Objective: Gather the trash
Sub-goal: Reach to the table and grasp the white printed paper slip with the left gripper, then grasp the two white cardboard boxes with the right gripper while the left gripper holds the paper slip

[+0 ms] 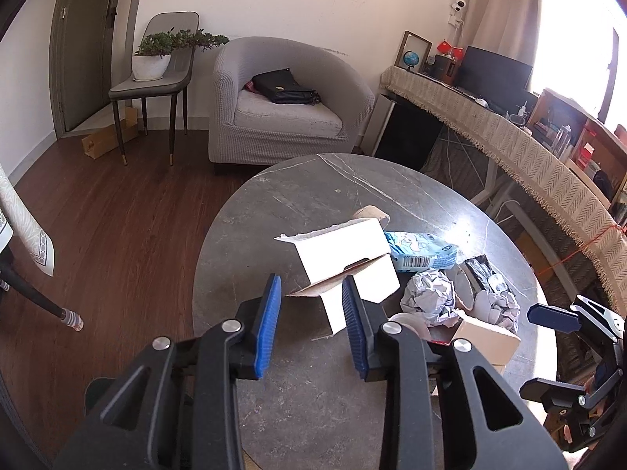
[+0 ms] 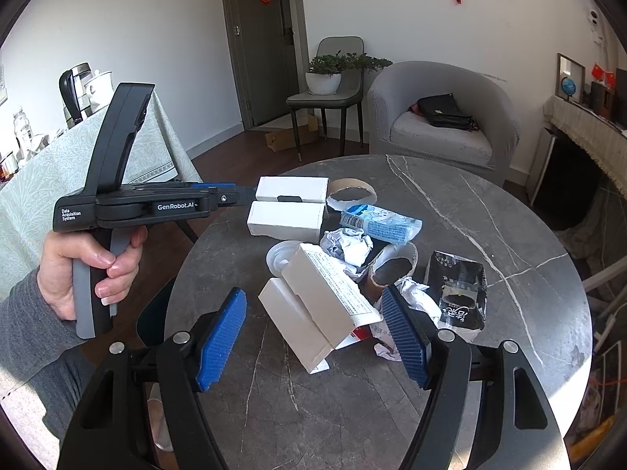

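Trash, a white opened cardboard box (image 1: 345, 258), is seen mid-frame on the grey marble tabletop (image 1: 313, 196), a flap between the left gripper (image 1: 311, 301) jaws, narrowed but apparently not clamped. Right gripper (image 2: 313, 333) jaws straddle another white carton (image 2: 325, 297), half open. Pick-up is judged in hand; closure is required next.

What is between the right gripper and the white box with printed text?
Nothing visible. The white box already sits inside the open jaws of the right gripper; crumpled paper lies just behind it.

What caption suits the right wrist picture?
Right gripper straddles a white box amid tabletop trash; left gripper reaches another.
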{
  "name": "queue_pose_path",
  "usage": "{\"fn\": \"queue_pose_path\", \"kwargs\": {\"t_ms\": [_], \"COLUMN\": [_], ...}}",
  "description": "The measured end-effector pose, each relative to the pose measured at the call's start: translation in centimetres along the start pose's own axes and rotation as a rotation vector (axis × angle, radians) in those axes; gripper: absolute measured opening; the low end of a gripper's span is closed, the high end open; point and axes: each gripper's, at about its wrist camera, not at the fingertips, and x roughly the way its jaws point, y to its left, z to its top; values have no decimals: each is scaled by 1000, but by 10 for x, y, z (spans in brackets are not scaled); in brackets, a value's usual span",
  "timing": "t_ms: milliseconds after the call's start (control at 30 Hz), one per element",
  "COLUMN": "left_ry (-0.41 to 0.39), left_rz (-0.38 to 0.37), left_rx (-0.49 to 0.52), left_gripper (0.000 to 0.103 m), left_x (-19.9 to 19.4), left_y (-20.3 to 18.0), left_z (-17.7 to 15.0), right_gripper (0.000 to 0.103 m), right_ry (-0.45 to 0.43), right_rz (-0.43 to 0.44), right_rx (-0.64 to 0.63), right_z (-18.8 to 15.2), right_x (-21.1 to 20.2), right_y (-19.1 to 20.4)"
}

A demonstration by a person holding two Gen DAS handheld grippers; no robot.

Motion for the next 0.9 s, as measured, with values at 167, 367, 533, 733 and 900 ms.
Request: {"fn": "queue_pose_path", "kwargs": {"t_ms": [167, 367, 533, 733, 900], "left_ry": [12, 52, 61, 46, 33], "left_rz": [-39, -166, -244, -245, -242], "left_rx": [-26, -90, -144, -129, -112], "left_gripper": [34, 34, 28, 14, 7], "left_x": [15, 33, 38, 30, 20], "left_y": [4, 13, 22, 16, 12], "left_z": [10, 12, 12, 12, 9], "right_gripper": [73, 73, 73, 77, 81], "right_ry": [2, 25, 65, 104, 135], "right_rz": [3, 44, 47, -76, -201], "right_rx": [7, -16, -104, -269, -437], "right_z": [2, 5, 2, -6, -15], "right_x": [3, 10, 18, 29, 41], "right_y": [-6, -9, -1, 24, 47]}}
